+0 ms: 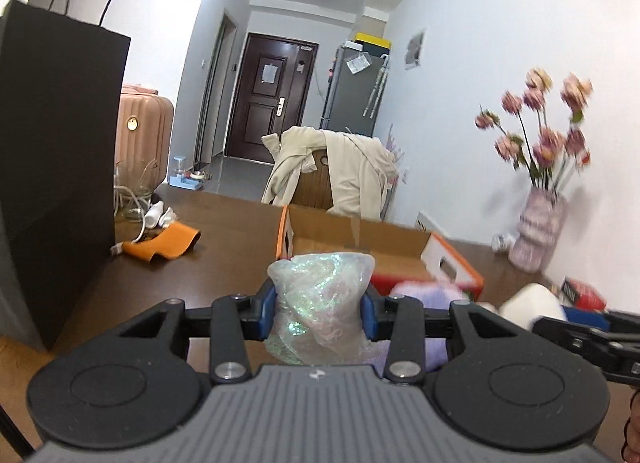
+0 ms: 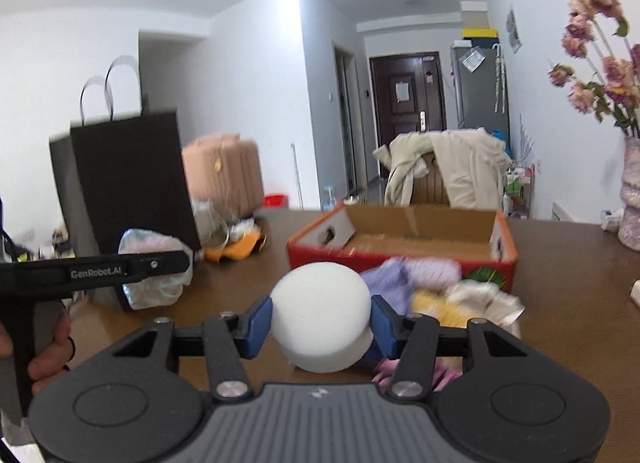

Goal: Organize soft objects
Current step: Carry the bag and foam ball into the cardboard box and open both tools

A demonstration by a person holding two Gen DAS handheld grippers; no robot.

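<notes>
My left gripper (image 1: 322,305) is shut on a crumpled iridescent, glittery soft bundle (image 1: 320,283), held above the brown table. The same bundle (image 2: 154,291) shows at the left of the right wrist view. My right gripper (image 2: 322,321) is shut on a round white foam puff (image 2: 320,299), its blue pads pressing both sides. In the left wrist view that puff (image 1: 528,303) appears at the right. Just beyond both grippers stands an open cardboard box (image 2: 420,221) with red-orange sides. A heap of soft cloths (image 2: 416,277), purple, pink, yellow and cream, lies against its near wall.
A tall black paper bag (image 1: 52,143) stands at the left on the table (image 1: 224,231). An orange item (image 1: 168,247) and cables lie beside it. A vase of pink flowers (image 1: 540,231) is at the right by the wall. Behind the table is a chair draped with a beige coat (image 1: 344,167).
</notes>
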